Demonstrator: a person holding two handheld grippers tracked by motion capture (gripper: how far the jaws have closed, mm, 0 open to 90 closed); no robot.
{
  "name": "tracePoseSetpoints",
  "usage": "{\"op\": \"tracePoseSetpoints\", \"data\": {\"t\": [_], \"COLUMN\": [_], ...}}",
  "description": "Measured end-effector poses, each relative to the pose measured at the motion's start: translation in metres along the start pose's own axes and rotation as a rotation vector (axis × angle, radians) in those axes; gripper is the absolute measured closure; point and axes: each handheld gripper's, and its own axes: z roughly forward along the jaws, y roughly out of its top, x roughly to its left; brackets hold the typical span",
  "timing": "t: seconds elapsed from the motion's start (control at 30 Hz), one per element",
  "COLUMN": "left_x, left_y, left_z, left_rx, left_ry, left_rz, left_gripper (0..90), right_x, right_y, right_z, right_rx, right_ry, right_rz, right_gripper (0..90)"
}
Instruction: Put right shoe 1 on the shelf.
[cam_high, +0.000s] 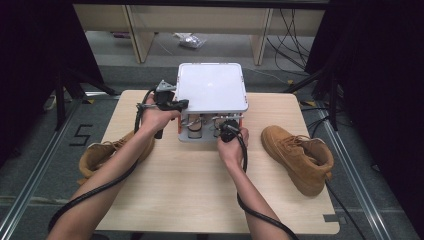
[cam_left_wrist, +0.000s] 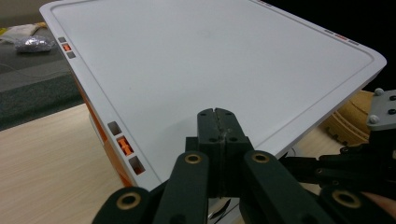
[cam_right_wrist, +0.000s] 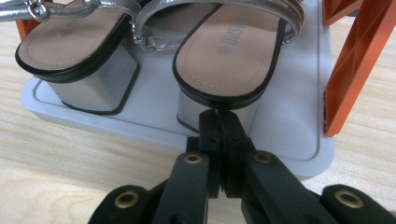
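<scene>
A small shoe rack has a white top shelf (cam_high: 212, 87) (cam_left_wrist: 210, 60), orange posts (cam_right_wrist: 355, 60) and a white bottom tray (cam_right_wrist: 289, 116). Two block-heeled sandals stand on the tray, one to the left (cam_right_wrist: 70, 46) and one to the right (cam_right_wrist: 224, 51). My left gripper (cam_high: 183, 103) (cam_left_wrist: 218, 114) is shut and empty, its tips lying over the top shelf's front left corner. My right gripper (cam_high: 226, 124) (cam_right_wrist: 219, 114) is shut too, with its tips right at the back of the right sandal's heel. I cannot tell whether they touch it.
A tan boot (cam_high: 297, 155) lies on the wooden table (cam_high: 200, 190) to the right of the rack. Another tan boot (cam_high: 100, 152) lies at the table's left edge, partly under my left forearm. Cables trail from both grippers toward the near edge.
</scene>
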Motion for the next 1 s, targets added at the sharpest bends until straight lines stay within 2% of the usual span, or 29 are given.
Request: {"op": "tracePoseSetpoints", "data": {"t": [0.13,0.2,0.3,0.37,0.53,0.87,1.0], "left_x": [0.0,0.0,0.0,0.0,0.0,0.0,0.0], "left_y": [0.0,0.0,0.0,0.0,0.0,0.0,0.0], "left_z": [0.0,0.0,0.0,0.0,0.0,0.0,0.0], "left_rx": [0.006,0.005,0.004,0.0,0.001,-0.002,-0.003], "left_ry": [0.002,0.001,0.0,-0.001,0.0,0.0,-0.001], "left_rz": [0.001,0.0,0.0,0.0,0.001,-0.001,0.0], "left_gripper": [89.6,89.6,89.6,89.6,89.6,89.6,89.6], "right_x": [-0.001,-0.003,-0.006,-0.008,-0.012,-0.008,-0.007], "right_y": [-0.002,-0.003,-0.002,-0.002,0.0,-0.001,-0.002], "right_z": [0.001,0.0,-0.004,-0.005,-0.007,-0.006,-0.008], "right_rx": [-0.01,-0.012,-0.022,-0.024,-0.034,-0.025,-0.035], "right_ry": [0.015,0.027,0.022,0.022,0.042,0.024,0.041], "right_rz": [0.01,0.036,0.025,0.049,0.036,0.031,0.028], "right_gripper": [88.3,88.3,88.6,88.8,88.8,89.2,86.5]}}
